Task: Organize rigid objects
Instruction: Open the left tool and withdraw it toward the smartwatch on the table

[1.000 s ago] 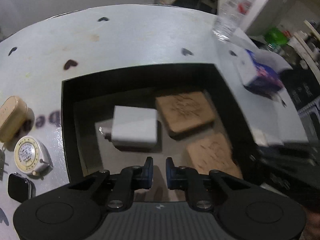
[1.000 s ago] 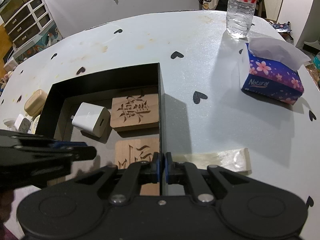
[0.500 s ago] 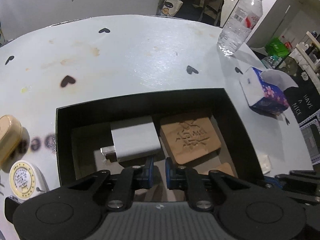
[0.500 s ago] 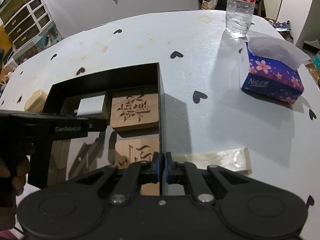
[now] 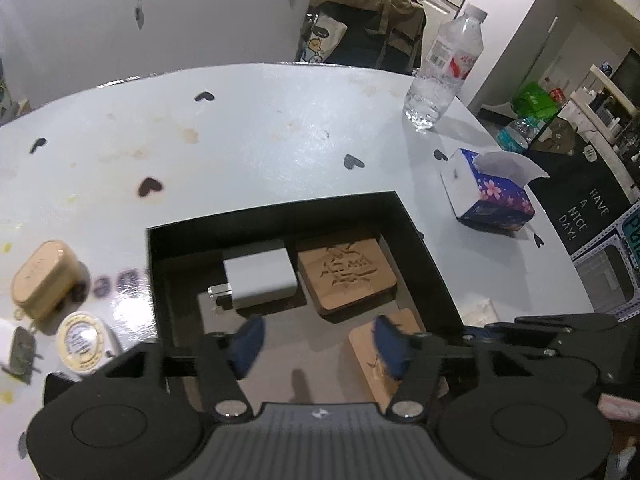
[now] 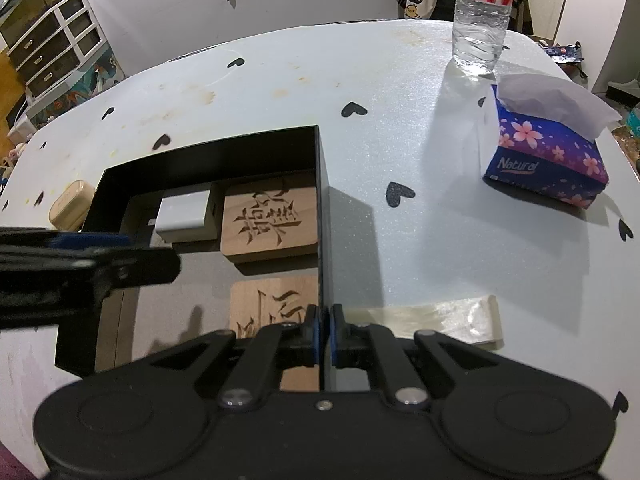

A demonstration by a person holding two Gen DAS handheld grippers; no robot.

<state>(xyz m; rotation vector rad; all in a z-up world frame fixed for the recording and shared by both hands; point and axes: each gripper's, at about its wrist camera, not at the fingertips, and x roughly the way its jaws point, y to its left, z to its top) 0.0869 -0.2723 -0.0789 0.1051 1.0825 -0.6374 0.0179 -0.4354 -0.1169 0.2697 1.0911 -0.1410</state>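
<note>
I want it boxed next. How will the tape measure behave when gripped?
The tape measure looks round and lies flat, so it probably won't roll. Its smooth curved rim may slip between fingers. It seems rigid and light, sitting left of the box.

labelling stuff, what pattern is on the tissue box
Pink flowers on dark blue-purple, on the tissue box; clearest in the right wrist view.

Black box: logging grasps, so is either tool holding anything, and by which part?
The right tool pinches the black box by its right side wall. The left tool is open, holding nothing.
</note>
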